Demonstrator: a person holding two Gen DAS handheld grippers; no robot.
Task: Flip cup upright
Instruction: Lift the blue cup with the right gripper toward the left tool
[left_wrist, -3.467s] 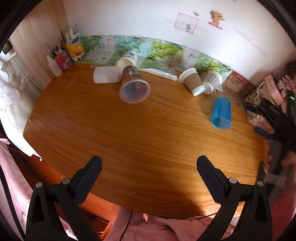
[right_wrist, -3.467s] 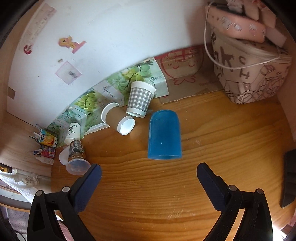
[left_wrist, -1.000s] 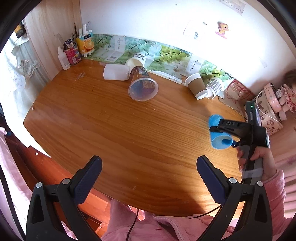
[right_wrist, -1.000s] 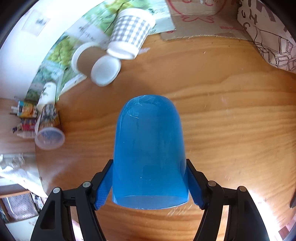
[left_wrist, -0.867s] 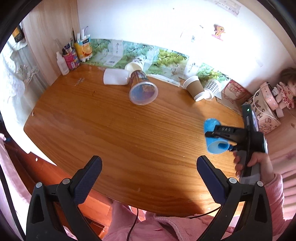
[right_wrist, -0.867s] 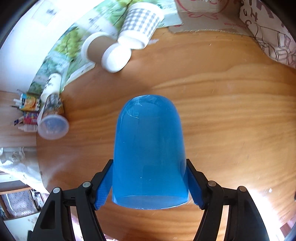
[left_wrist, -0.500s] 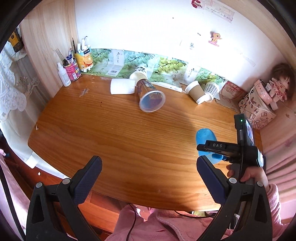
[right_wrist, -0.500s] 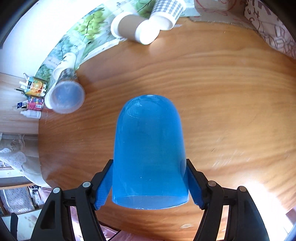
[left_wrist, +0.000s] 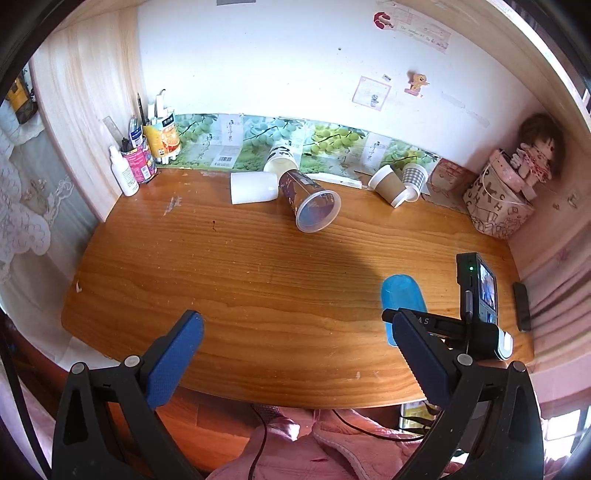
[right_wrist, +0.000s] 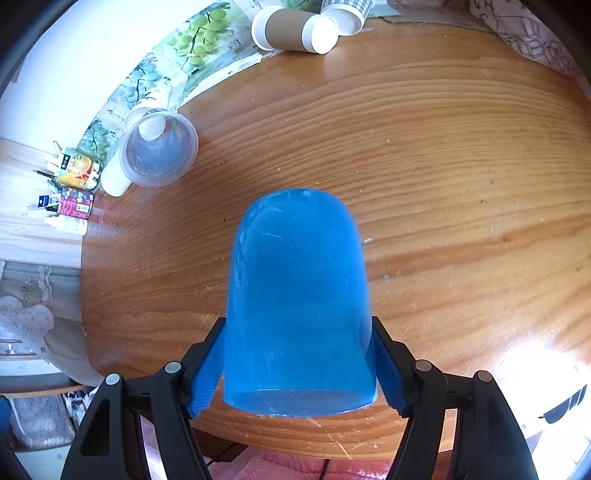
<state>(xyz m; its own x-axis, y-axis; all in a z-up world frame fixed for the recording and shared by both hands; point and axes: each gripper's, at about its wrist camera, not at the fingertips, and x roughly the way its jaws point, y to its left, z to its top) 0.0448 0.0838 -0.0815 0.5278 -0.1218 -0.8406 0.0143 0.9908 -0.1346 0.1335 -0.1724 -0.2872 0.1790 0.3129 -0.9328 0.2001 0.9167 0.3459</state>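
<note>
My right gripper (right_wrist: 297, 373) is shut on a translucent blue plastic cup (right_wrist: 297, 295), its pads clamping the sides near the rim. The cup's closed base points away from the camera, down toward the wooden table (right_wrist: 461, 166). In the left wrist view the blue cup (left_wrist: 400, 295) is held above the table's right front part, with the right gripper (left_wrist: 424, 323) behind it, partly hidden by my left finger. My left gripper (left_wrist: 295, 354) is open and empty above the table's front edge.
Several cups lie on their sides at the back: a clear printed cup (left_wrist: 312, 206), a white cup (left_wrist: 253, 187), a brown paper cup (left_wrist: 388, 184) and a checked cup (left_wrist: 413, 177). A pen holder and bottles (left_wrist: 138, 162) stand back left. A patterned bag (left_wrist: 498, 206) sits back right.
The right gripper took hold of the blue cup and lifted it, then carried it toward the table's front while tilting it base-down. The left gripper pulled back and up.
</note>
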